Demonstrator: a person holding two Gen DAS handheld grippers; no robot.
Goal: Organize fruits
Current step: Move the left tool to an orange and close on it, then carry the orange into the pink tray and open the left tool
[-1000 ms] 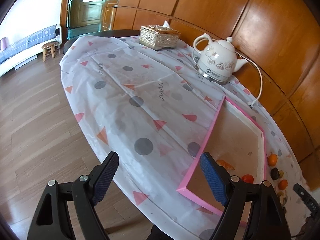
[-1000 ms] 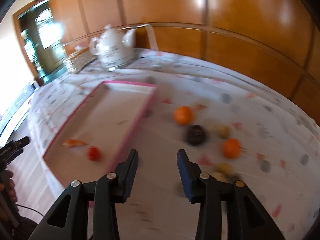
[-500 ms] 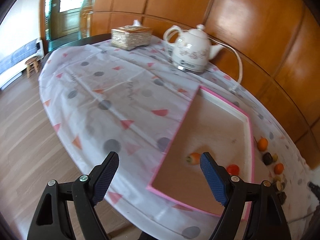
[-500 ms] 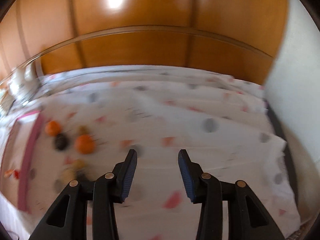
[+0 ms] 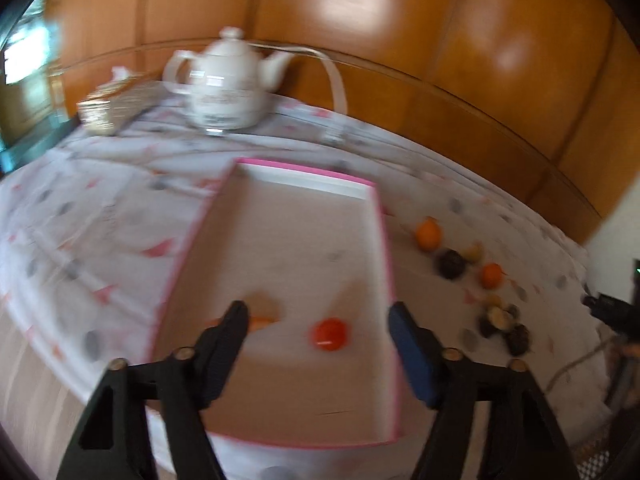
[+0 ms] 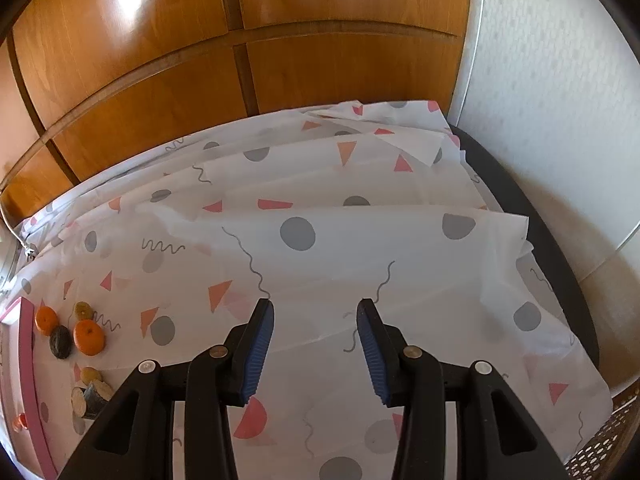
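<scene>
A pink-rimmed tray (image 5: 384,240) lies on the patterned tablecloth. Inside it are a red fruit (image 5: 329,334) and an orange piece (image 5: 262,320). My left gripper (image 5: 318,344) is open and empty, above the tray's near end. Right of the tray lie two oranges (image 5: 428,235) (image 5: 491,275), a dark fruit (image 5: 450,264) and several small pieces (image 5: 500,318). My right gripper (image 6: 316,340) is open and empty over bare cloth. The same fruits show at its far left: oranges (image 6: 89,337) (image 6: 46,319), dark fruit (image 6: 61,342), and the tray's rim (image 6: 30,380).
A white kettle (image 5: 228,84) with a cord and a tissue box (image 5: 116,106) stand at the back by the wood-panelled wall. The right end of the table (image 6: 560,272) meets a white wall. A woven basket (image 6: 604,456) sits low right.
Both views swung right. The left gripper has come over the tray, now blurred by motion. The right gripper has turned away from the fruits to the table's right end.
</scene>
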